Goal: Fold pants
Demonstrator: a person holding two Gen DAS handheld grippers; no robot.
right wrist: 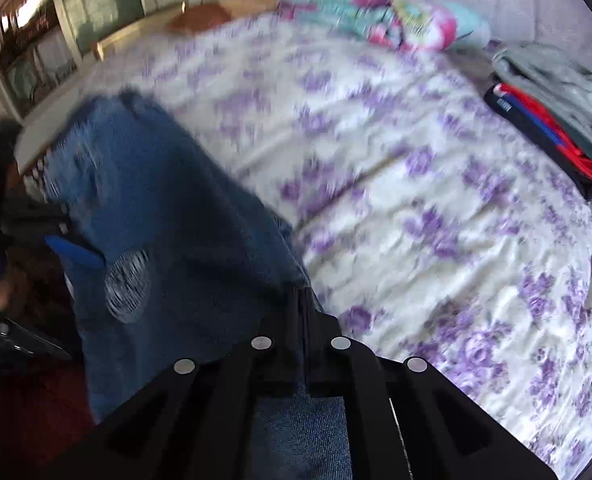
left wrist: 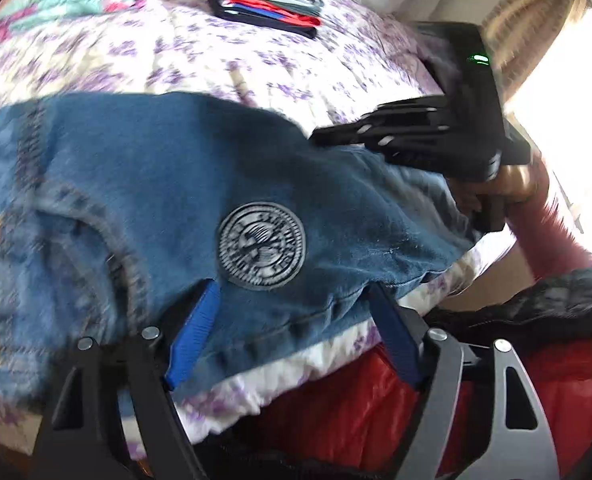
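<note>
The jeans [left wrist: 144,184] lie at the near edge of the bed [left wrist: 200,64], with a round patch [left wrist: 262,245] on the denim facing up. They are of thick denim, so I judge them rather heavy and soft: they will hang down and sag wherever they are not supported. The seams and the hem are stiffer and not slippery, so these are the best places to take hold.

In the left wrist view, the left gripper [left wrist: 292,320] stands at 6 o'clock with its blue pads apart. The hem edge of the jeans lies between them, but the pads do not press on it.

The right gripper [right wrist: 304,312] has its jaws together and is clamped on a fold of the denim; in the left wrist view it is at 2 o'clock, on the right end of the cloth. The pictures are blurred.

A stack of folded clothes [right wrist: 552,128] rests far away at 1 o'clock, and a colourful blanket [right wrist: 384,16] is at 12 o'clock.
</note>
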